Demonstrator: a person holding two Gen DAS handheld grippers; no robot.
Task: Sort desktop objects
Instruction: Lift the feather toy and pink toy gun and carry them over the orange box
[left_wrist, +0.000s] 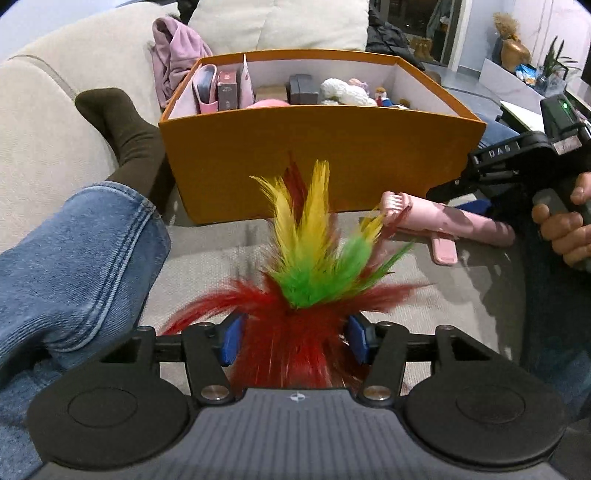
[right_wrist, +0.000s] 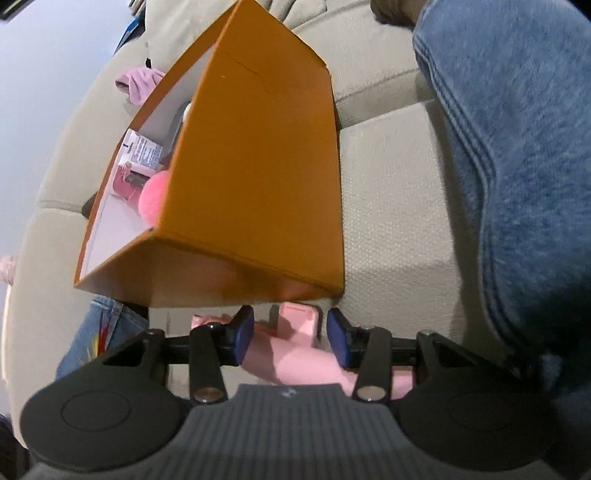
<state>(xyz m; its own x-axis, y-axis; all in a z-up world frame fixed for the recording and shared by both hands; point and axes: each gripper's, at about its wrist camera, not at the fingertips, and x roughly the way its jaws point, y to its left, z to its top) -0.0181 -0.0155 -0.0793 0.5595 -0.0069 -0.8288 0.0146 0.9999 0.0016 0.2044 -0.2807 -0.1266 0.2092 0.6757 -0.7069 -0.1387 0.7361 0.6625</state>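
My left gripper (left_wrist: 293, 338) is shut on a feather toy (left_wrist: 314, 254) with red, green and yellow feathers, held just above the sofa cushion in front of an orange box (left_wrist: 321, 162). My right gripper (right_wrist: 291, 338) is shut on a pink handheld device (right_wrist: 299, 354); in the left wrist view that device (left_wrist: 443, 218) points left toward the feathers, with the right gripper (left_wrist: 448, 186) behind it. The box shows tilted in the right wrist view (right_wrist: 255, 177), just beyond the device.
The box holds pink items (left_wrist: 208, 88), small cartons (left_wrist: 227, 90), a white plush (left_wrist: 345, 90) and a pink ball (right_wrist: 155, 197). A leg in blue jeans (left_wrist: 74, 251) with a dark sock (left_wrist: 122, 129) lies left of the box. A lilac garment (left_wrist: 173, 51) lies on the sofa behind.
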